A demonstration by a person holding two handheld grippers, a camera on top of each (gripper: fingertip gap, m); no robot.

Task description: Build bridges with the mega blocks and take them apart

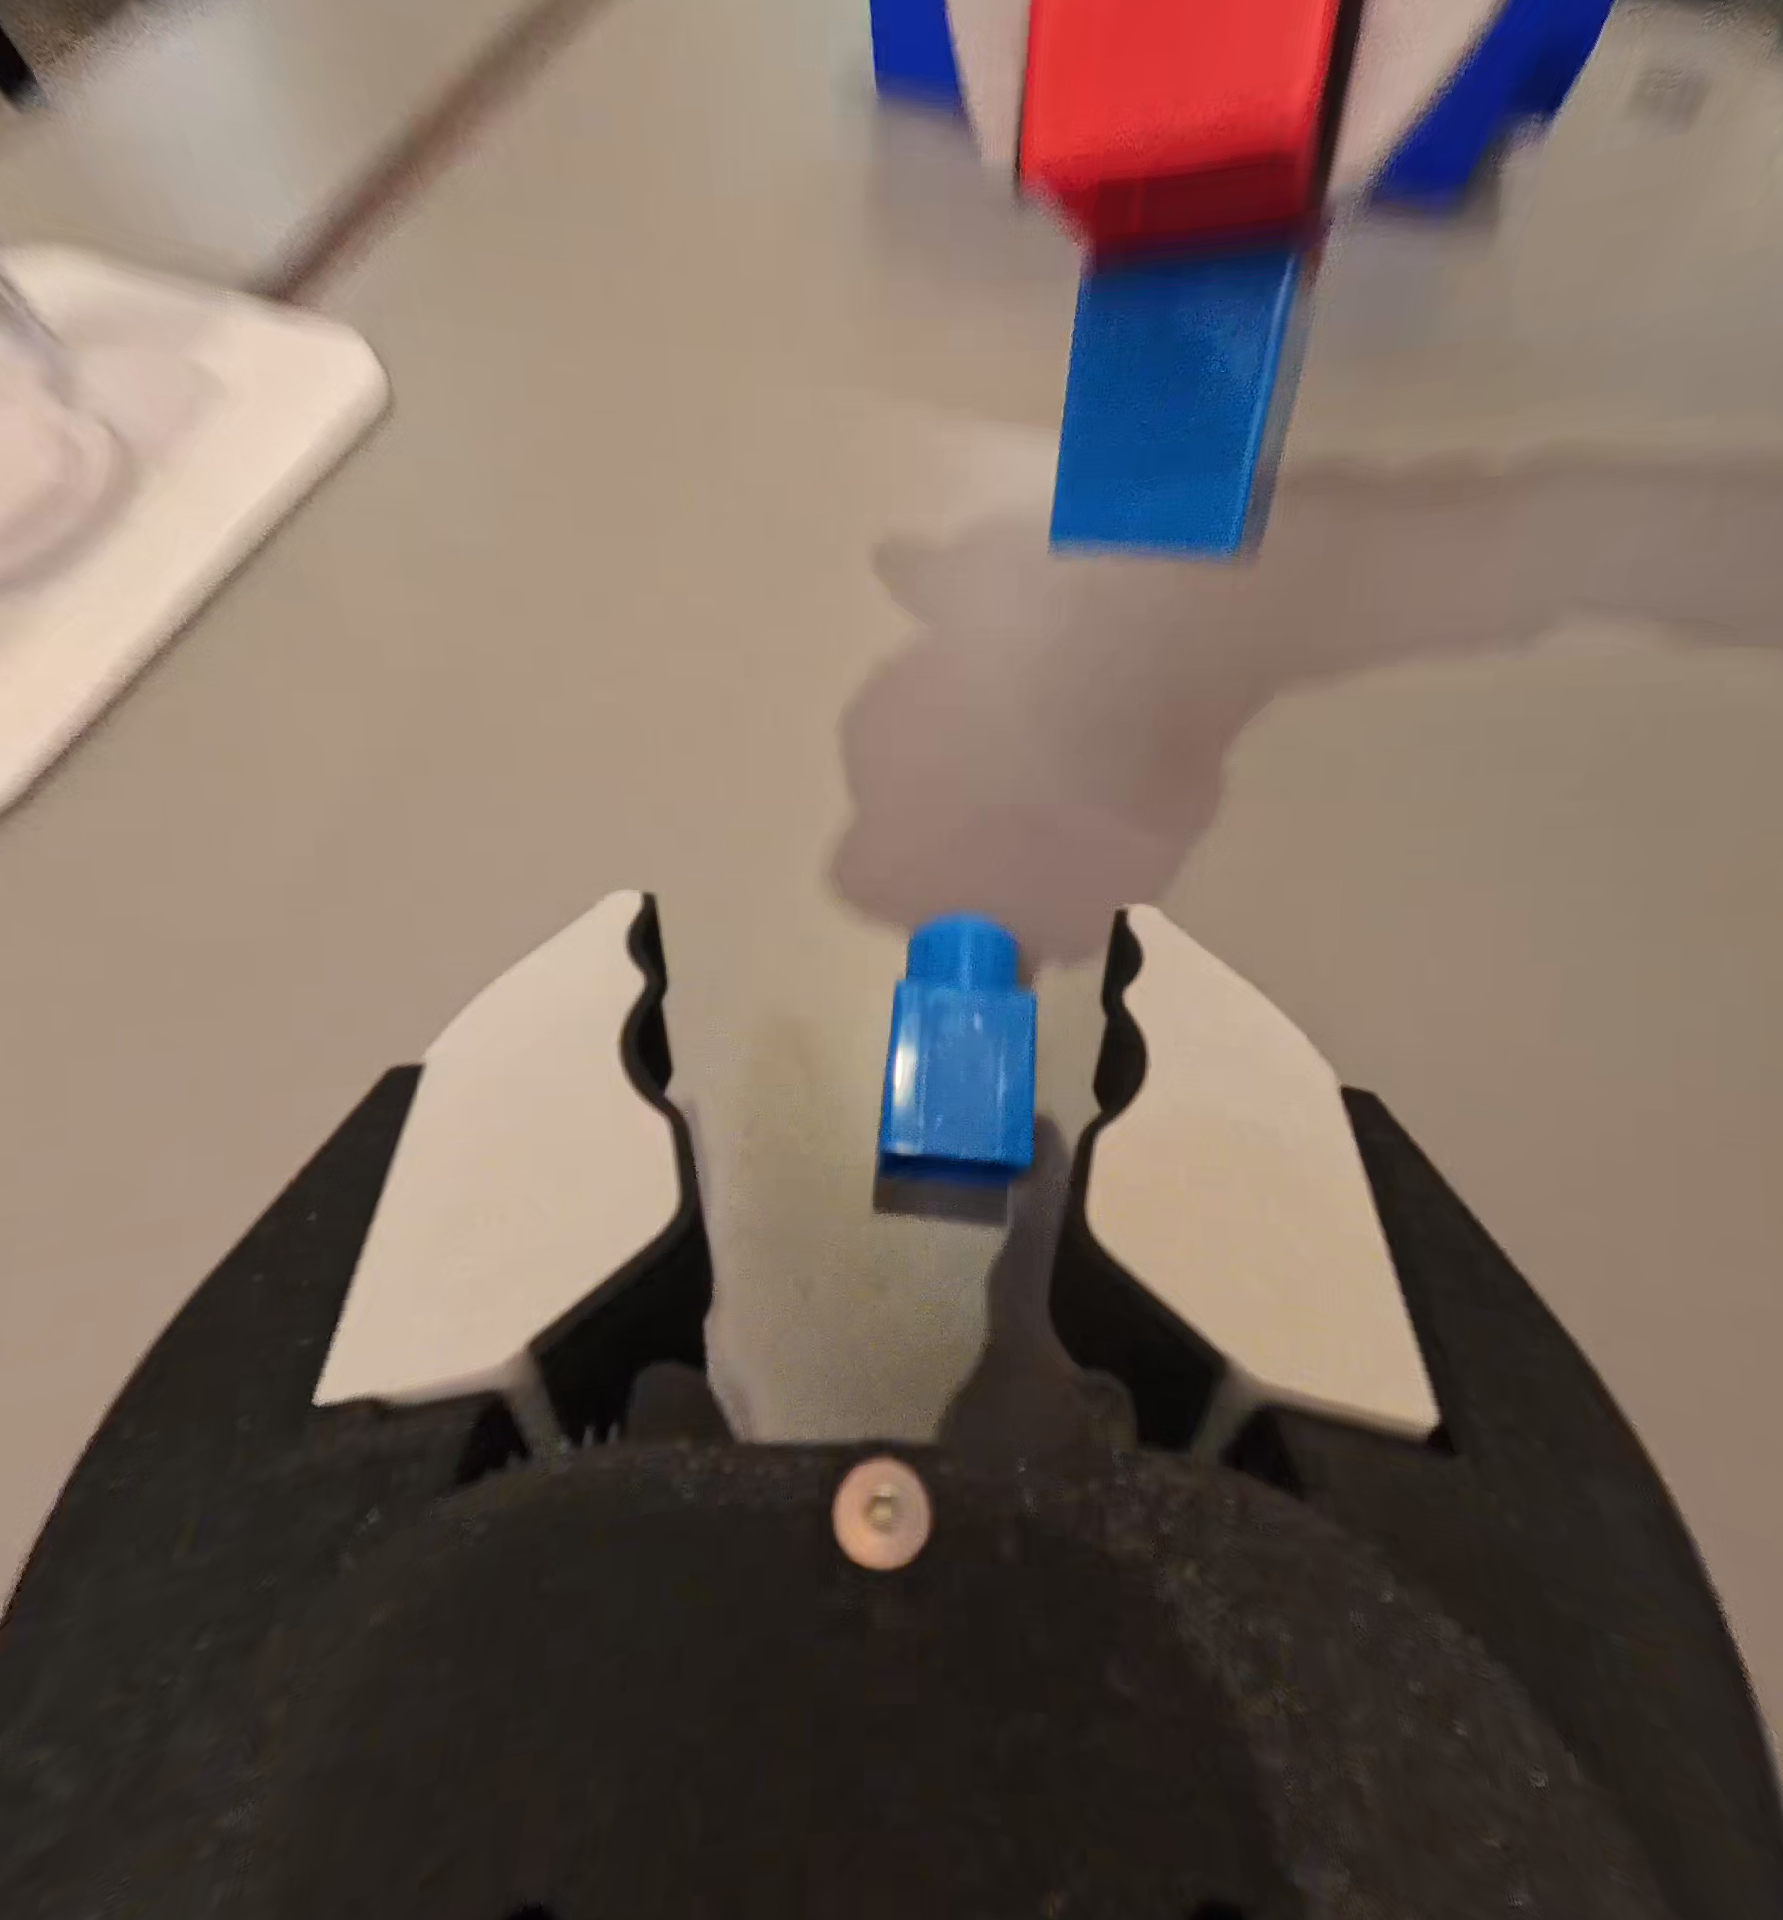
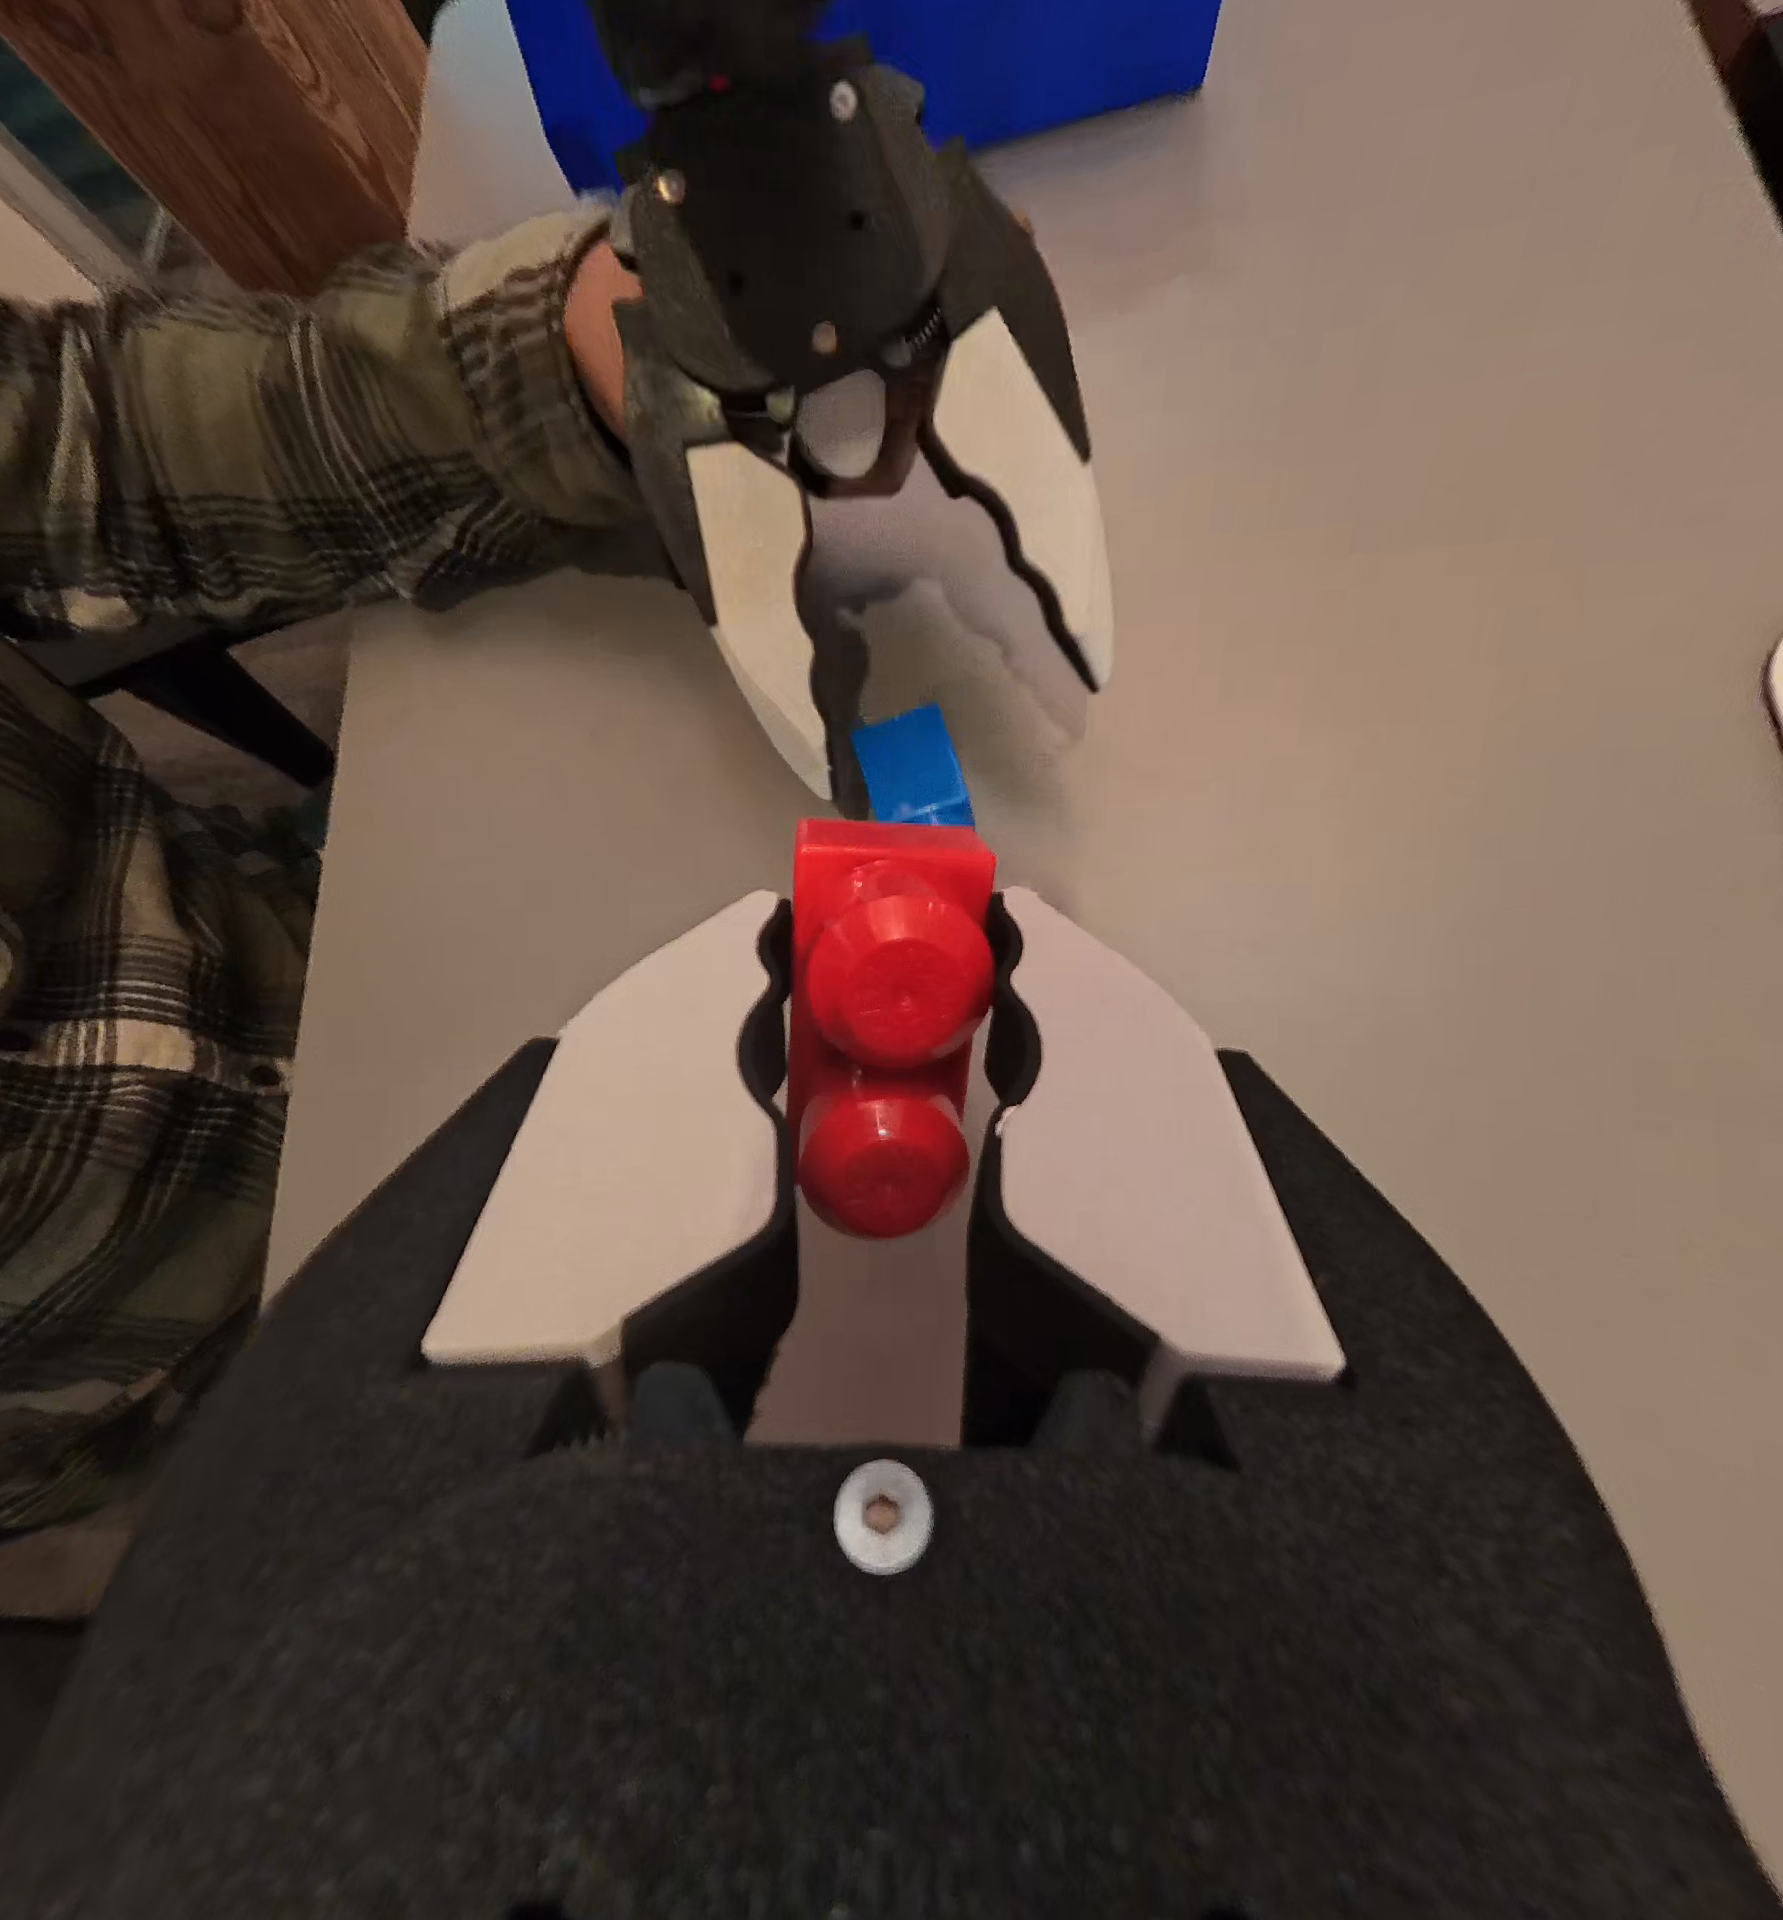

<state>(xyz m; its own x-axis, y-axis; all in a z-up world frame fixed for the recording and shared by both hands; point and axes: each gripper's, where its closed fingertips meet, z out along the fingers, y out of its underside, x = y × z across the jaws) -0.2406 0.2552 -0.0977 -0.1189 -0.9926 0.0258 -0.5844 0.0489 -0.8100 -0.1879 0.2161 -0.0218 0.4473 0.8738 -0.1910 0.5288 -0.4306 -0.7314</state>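
Right gripper [image 2: 892, 997] clamped on two-stud red plastic block [image 2: 892, 1039]; left gripper [image 1: 885, 997] spread around small blue single-stud block [image 1: 958, 1081]: centre, then squeeze

Small block [image 1: 954, 1081]: bright blue, plain, glossy.
Two-stud block [image 2: 892, 1023]: solid red, studs the same red.
Block under the red one [image 1: 1173, 405]: blue, seen beneath it in the left wrist view.
Left tongs [image 1: 885, 956]: black body, off-white finger plates, black wavy inner edges, one silver screw.
Right tongs [image 2: 892, 940]: same black and off-white, pale washer.
Table [image 1: 451, 935]: flat grey-beige, unpatterned.
Tray [image 1: 191, 499]: white.
Bin [image 2: 1074, 62]: deep blue.
Sleeve [image 2: 243, 447]: olive, cream and black plaid.
Panel [image 2: 243, 114]: brown wood grain.
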